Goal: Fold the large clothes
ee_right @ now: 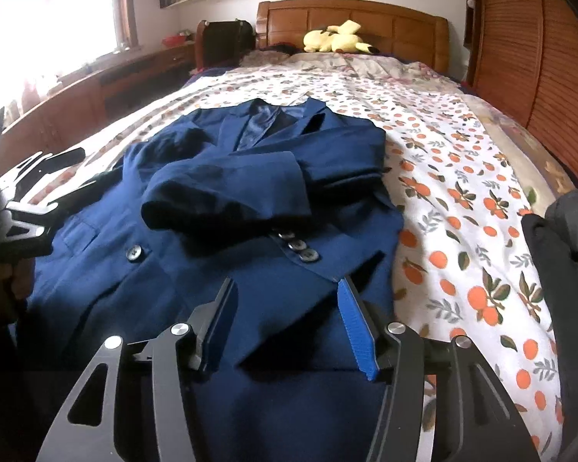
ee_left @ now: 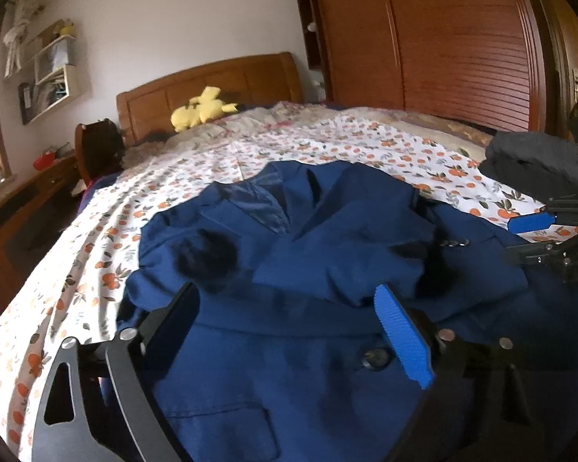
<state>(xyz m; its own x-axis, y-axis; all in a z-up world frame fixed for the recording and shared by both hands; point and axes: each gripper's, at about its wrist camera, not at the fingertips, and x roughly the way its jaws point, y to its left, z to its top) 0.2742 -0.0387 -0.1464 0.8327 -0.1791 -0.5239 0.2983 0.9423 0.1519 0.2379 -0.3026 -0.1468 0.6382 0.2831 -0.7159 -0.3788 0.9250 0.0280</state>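
Note:
A navy blue suit jacket (ee_right: 227, 208) lies front-up on the bed, collar toward the headboard, both sleeves folded across its chest. It also shows in the left wrist view (ee_left: 308, 250). My right gripper (ee_right: 285, 308) is open, jaws apart, just above the jacket's lower hem. My left gripper (ee_left: 289, 308) is open wide over the jacket's lower left part near a button (ee_left: 373, 358). The right gripper also shows at the right edge of the left wrist view (ee_left: 535, 231); the left one shows at the left edge of the right wrist view (ee_right: 38, 192).
The bed has a white sheet with orange fruit print (ee_right: 462, 192). A dark folded garment (ee_left: 535, 161) lies on the bed to the jacket's right. A yellow plush toy (ee_right: 335, 38) sits by the wooden headboard (ee_right: 350, 15). A wooden wardrobe (ee_left: 443, 46) stands on the right, a desk (ee_right: 96, 84) on the left.

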